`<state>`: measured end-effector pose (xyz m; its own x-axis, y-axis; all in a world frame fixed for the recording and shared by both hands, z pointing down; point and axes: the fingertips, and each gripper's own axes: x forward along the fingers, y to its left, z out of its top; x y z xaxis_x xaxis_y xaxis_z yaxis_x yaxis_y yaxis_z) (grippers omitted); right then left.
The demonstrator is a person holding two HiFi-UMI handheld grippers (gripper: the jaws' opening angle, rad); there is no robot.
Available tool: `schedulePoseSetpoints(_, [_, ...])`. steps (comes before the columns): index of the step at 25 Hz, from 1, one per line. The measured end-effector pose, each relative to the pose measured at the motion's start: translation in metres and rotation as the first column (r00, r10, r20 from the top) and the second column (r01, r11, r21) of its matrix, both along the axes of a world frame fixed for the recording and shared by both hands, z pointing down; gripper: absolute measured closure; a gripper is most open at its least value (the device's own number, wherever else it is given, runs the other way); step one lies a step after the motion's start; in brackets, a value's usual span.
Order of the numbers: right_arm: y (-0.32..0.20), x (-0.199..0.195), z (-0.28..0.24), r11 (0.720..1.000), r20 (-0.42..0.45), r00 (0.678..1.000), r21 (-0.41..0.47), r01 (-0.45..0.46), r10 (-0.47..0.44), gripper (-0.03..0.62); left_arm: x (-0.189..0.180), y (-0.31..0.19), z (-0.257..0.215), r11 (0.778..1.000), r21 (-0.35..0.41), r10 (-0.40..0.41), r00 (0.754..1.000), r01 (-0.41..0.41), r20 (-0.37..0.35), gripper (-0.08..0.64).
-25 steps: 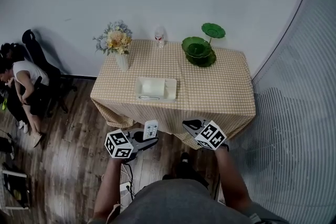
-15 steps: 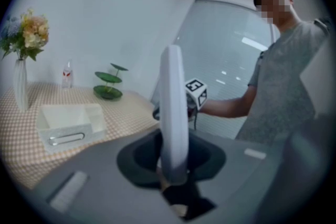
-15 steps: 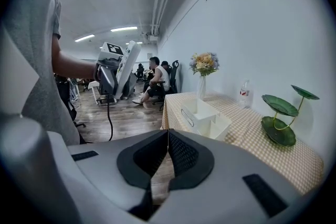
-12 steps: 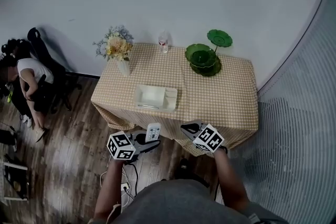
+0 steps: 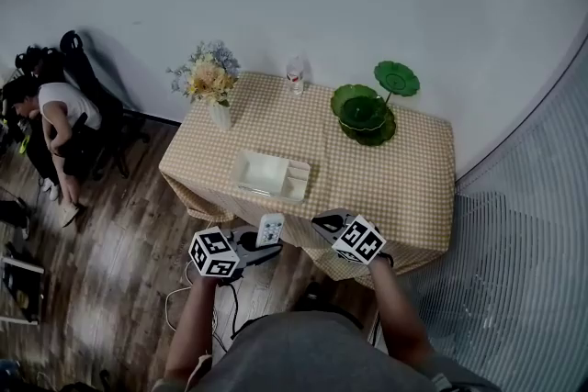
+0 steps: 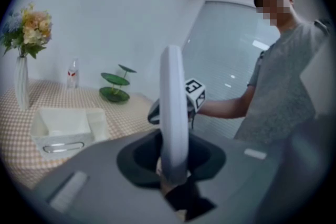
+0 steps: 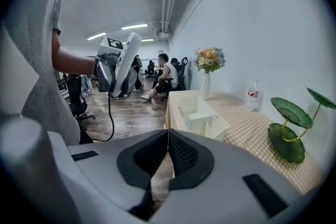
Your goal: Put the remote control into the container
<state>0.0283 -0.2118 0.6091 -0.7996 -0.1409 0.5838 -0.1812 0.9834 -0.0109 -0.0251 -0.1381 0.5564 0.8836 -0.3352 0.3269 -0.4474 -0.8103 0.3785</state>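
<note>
My left gripper is shut on a white remote control, which stands upright between the jaws in the left gripper view. It hangs over the floor just short of the table's near edge. The white divided container lies on the checked tablecloth ahead, also seen in the left gripper view and the right gripper view. My right gripper is beside the left one, its jaws closed together with nothing between them.
A vase of flowers, a small water bottle and a green tiered dish stand at the table's back. A seated person is at the far left. Cables lie on the wooden floor.
Both grippers have moved toward the table with the remote still held. The table sits nearer and lower in the head view.
</note>
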Motion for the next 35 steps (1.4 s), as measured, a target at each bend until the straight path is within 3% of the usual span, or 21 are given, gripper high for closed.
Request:
schedulePoseSetpoints(7, [-0.010, 0.006, 0.011, 0.996, -0.021, 0.996, -0.015, 0.085, -0.085, 0.574, 0.012, -0.017, 0.005, 0.999, -0.007, -0.045, 0.999, 0.045, 0.003, 0.474])
schedulePoseSetpoints(15, [-0.023, 0.012, 0.016, 0.992, -0.023, 0.993, -0.042, 0.117, -0.118, 0.574, 0.020, -0.029, 0.003, 0.998, -0.010, -0.068, 0.998, 0.068, 0.011, 0.474])
schedulePoseSetpoints(35, [-0.022, 0.019, 0.028, 0.991, -0.093, 0.988, -0.059, 0.118, -0.123, 0.572, 0.023, -0.048, 0.010, 1.000, -0.011, 0.001, 1.000, -0.002, -0.018, 0.474])
